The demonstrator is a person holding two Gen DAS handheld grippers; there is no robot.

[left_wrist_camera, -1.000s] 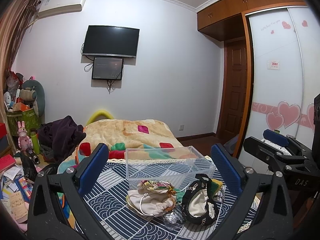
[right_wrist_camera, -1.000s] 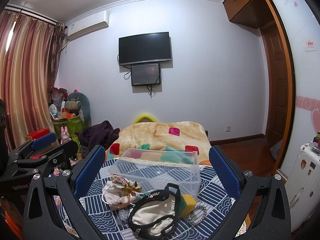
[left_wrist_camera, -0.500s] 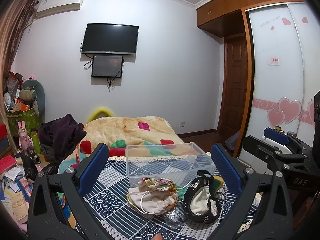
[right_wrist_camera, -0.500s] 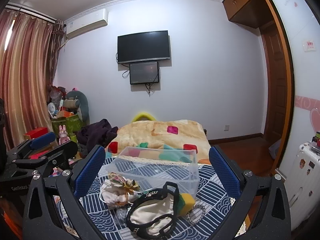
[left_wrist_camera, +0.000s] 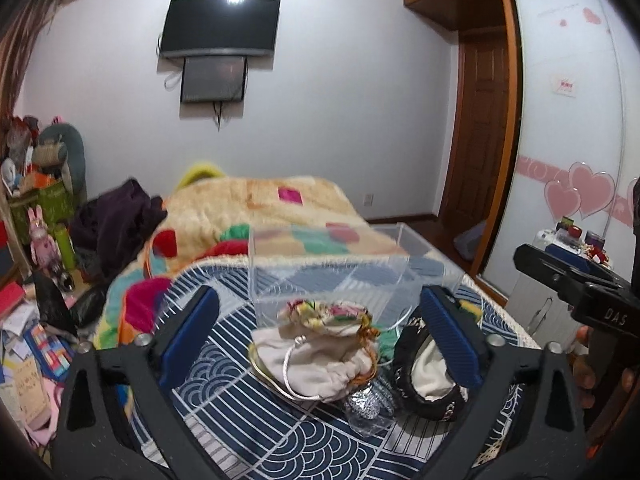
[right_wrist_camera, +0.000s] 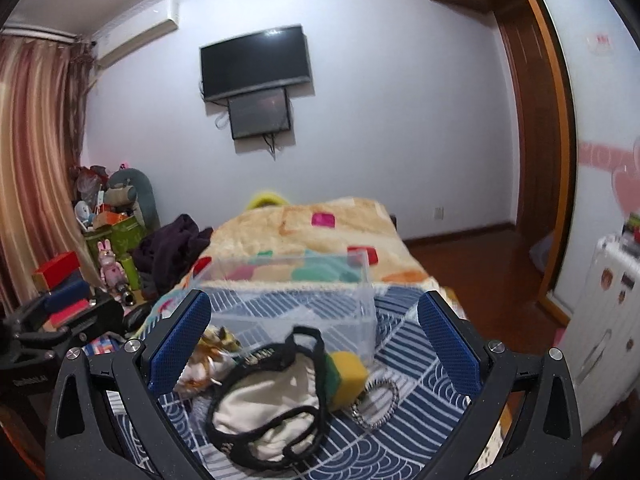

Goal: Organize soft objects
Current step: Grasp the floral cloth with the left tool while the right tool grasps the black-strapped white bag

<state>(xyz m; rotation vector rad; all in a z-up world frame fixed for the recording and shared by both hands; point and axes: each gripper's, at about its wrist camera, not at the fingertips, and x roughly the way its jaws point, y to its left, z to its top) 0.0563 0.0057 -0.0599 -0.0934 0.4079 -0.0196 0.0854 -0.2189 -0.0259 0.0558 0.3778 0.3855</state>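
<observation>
Left view, left gripper point(left_wrist_camera: 320, 334): jaws wide, holding nothing, framing the cream pouch point(left_wrist_camera: 316, 356), probably the next pick.
Left view, pouch: just before the clear bin point(left_wrist_camera: 340, 272).
Right view, right gripper point(right_wrist_camera: 314, 340): spread wide, empty, over the black-trimmed bag point(right_wrist_camera: 268, 396).
Right view, sponge point(right_wrist_camera: 346, 374): touching the bin's point(right_wrist_camera: 296, 292) front, beside a bracelet point(right_wrist_camera: 376, 398).

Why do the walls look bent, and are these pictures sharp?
Left view: the fisheye lens bows the wardrobe door; lamp glare on the television; the blanket is smeared. Right view: the curved door frame bends the same way; the clear box looks blurred.
</observation>
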